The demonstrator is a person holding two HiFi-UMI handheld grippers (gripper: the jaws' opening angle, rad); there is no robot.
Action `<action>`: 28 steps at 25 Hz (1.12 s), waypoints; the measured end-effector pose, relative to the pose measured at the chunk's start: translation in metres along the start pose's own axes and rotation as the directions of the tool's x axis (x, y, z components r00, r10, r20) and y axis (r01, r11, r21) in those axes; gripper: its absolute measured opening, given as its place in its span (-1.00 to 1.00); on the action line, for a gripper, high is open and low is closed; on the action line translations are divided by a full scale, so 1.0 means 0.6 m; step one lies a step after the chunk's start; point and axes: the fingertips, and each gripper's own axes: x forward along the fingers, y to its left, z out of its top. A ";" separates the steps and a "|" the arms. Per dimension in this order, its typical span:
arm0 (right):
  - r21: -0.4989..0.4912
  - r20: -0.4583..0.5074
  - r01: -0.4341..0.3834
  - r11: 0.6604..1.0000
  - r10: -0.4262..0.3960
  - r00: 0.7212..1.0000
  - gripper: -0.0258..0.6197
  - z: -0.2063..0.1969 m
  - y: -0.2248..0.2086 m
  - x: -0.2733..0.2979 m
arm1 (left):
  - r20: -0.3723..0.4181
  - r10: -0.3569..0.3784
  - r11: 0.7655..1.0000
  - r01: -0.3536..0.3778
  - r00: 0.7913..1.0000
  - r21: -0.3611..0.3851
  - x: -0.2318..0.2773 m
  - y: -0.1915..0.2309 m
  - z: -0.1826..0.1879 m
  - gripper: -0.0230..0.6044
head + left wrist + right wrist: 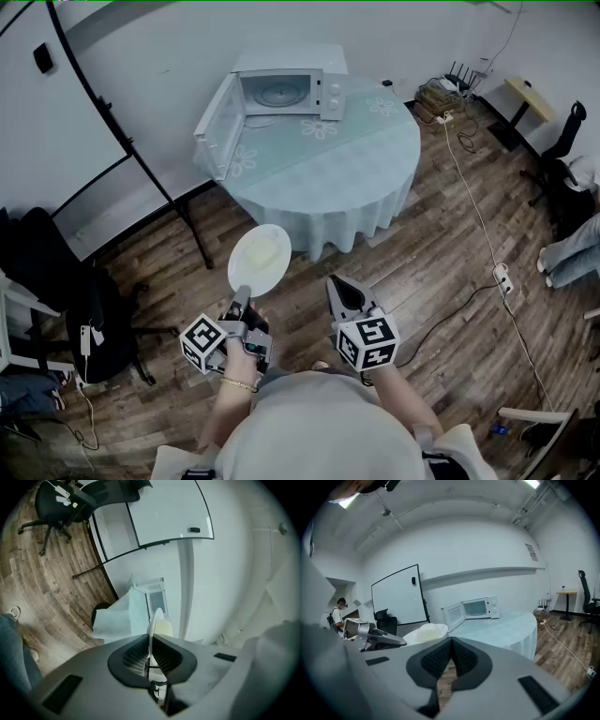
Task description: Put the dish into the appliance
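The dish, a white plate with a pale mound of food on it, is held in the air at the centre of the head view, over the wooden floor and well apart from the appliance. It is gripped at its near rim by the left gripper, whose jaws are closed almost together on the thin edge. In the left gripper view the plate is seen edge-on, rising from between the pads.

The right gripper is seen just to the right of the dish in the head view. Its jaws are brought together with nothing between them, as the right gripper view shows.

The microwave is seen at the top centre of the head view, standing on a round table covered with a pale cloth. Its door is swung wide open to the left and the cavity is exposed, with the turntable visible and nothing seen on it.

The task is judged to be at an early to middle stage. The dish has been picked up and the door is already open, so no opening is needed. The carry across the floor to the table, the placing of the dish inside the cavity and the release are left to be done.
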 end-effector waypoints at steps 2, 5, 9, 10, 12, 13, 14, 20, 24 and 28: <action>-0.006 0.000 0.000 1.000 0.000 1.000 -0.90 -0.002 0.017 -0.015 | -0.007 0.000 1.000 0.000 1.000 0.002 -0.020 0.001 -0.004 -0.82; -0.019 -0.007 -0.007 1.000 0.007 1.000 -0.90 -0.009 0.038 -0.034 | -0.008 -0.005 1.000 0.004 1.000 -0.012 -0.047 0.005 -0.011 -0.82; -0.031 -0.009 -0.030 0.999 0.030 1.000 -0.90 -0.010 0.050 -0.052 | 0.004 -0.019 1.000 0.019 1.000 -0.020 -0.062 0.001 -0.017 -0.82; -0.030 -0.006 -0.038 0.999 0.038 0.999 -0.90 -0.009 0.049 -0.056 | 0.007 -0.022 1.000 0.022 1.000 -0.018 -0.063 -0.002 -0.020 -0.82; -0.027 -0.004 -0.052 0.998 0.052 0.999 -0.90 -0.010 0.049 -0.064 | 0.014 -0.026 1.000 0.026 1.000 -0.017 -0.066 -0.005 -0.026 -0.82; -0.028 -0.004 -0.059 0.998 0.059 0.998 -0.90 -0.012 0.051 -0.067 | 0.017 -0.027 0.999 0.027 0.999 -0.018 -0.068 -0.004 -0.028 -0.82; -0.030 -0.006 -0.065 0.997 0.065 0.998 -0.90 -0.014 0.052 -0.069 | 0.021 -0.026 0.999 0.027 0.999 -0.020 -0.070 -0.003 -0.029 -0.82; -0.039 -0.016 -0.074 0.996 0.074 0.997 -0.90 -0.020 0.044 -0.073 | 0.028 -0.015 1.000 0.015 1.000 -0.024 -0.067 -0.001 -0.038 -0.82; -0.036 -0.028 -0.085 0.996 0.084 0.996 -0.90 -0.023 0.041 -0.067 | 0.034 -0.017 1.000 0.017 0.999 -0.016 -0.057 -0.006 -0.035 -0.82; -0.025 -0.028 -0.104 0.994 0.104 0.994 -0.90 -0.022 0.039 -0.047 | 0.038 -0.025 0.999 0.026 0.999 -0.020 -0.035 -0.012 -0.029 -0.82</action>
